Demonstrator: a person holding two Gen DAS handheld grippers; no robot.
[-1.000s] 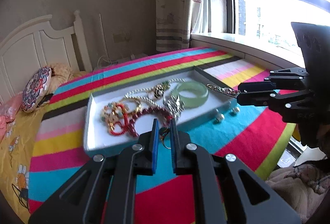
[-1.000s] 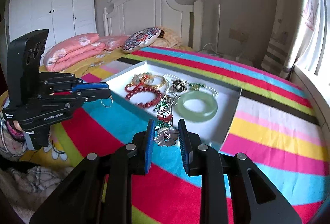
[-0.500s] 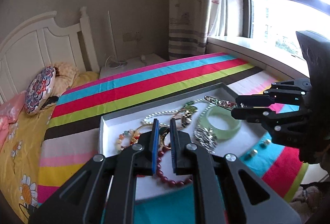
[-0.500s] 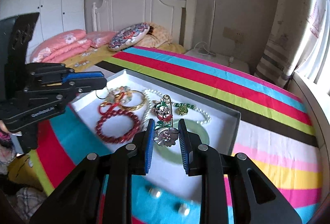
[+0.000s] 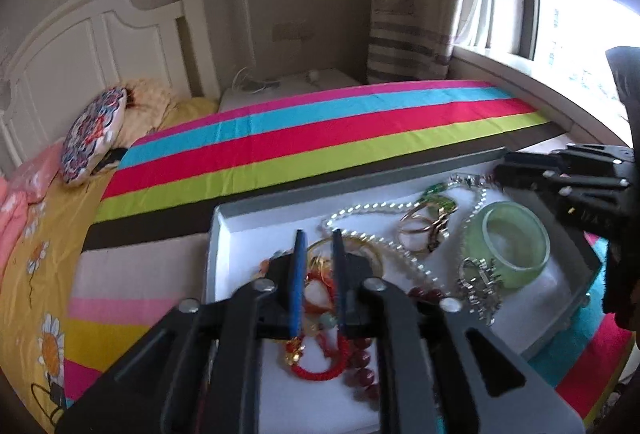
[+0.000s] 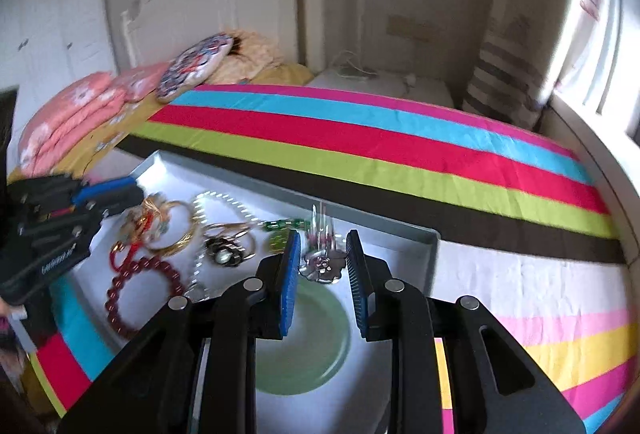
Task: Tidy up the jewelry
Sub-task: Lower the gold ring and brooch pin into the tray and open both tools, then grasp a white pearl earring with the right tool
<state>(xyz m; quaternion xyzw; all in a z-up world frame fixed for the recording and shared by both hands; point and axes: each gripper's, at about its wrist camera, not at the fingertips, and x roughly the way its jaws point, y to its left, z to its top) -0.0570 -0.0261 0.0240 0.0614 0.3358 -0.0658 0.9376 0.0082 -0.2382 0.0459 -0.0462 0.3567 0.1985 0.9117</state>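
Observation:
A white tray with grey walls (image 5: pixel 256 204) (image 6: pixel 434 240) lies on the striped bedspread and holds a jade bangle (image 5: pixel 516 238) (image 6: pixel 304 346), a pearl necklace (image 5: pixel 360 212), red bead bracelets (image 6: pixel 132 286), gold bangles and rings. My left gripper (image 5: pixel 317 266) hovers over the tray's left part, jaws slightly apart; no ring shows between them. My right gripper (image 6: pixel 322 266) is open over the tray's far right corner, and a silver flower brooch (image 6: pixel 322 262) sits between the pads, seemingly released. The right gripper also shows in the left wrist view (image 5: pixel 560 182).
The striped bedspread (image 6: pixel 380 142) covers the bed. Pillows (image 6: pixel 76 114) and a round cushion (image 5: pixel 94 134) lie by the white headboard (image 5: pixel 100 46). A windowsill (image 5: pixel 532 78) and curtain run along the right. A bedside cabinet (image 6: pixel 384 86) stands behind.
Both grippers moved forward over the tray. The right jaws have widened and the brooch has dropped lower between them. The small ring seen in the left gripper earlier no longer shows.

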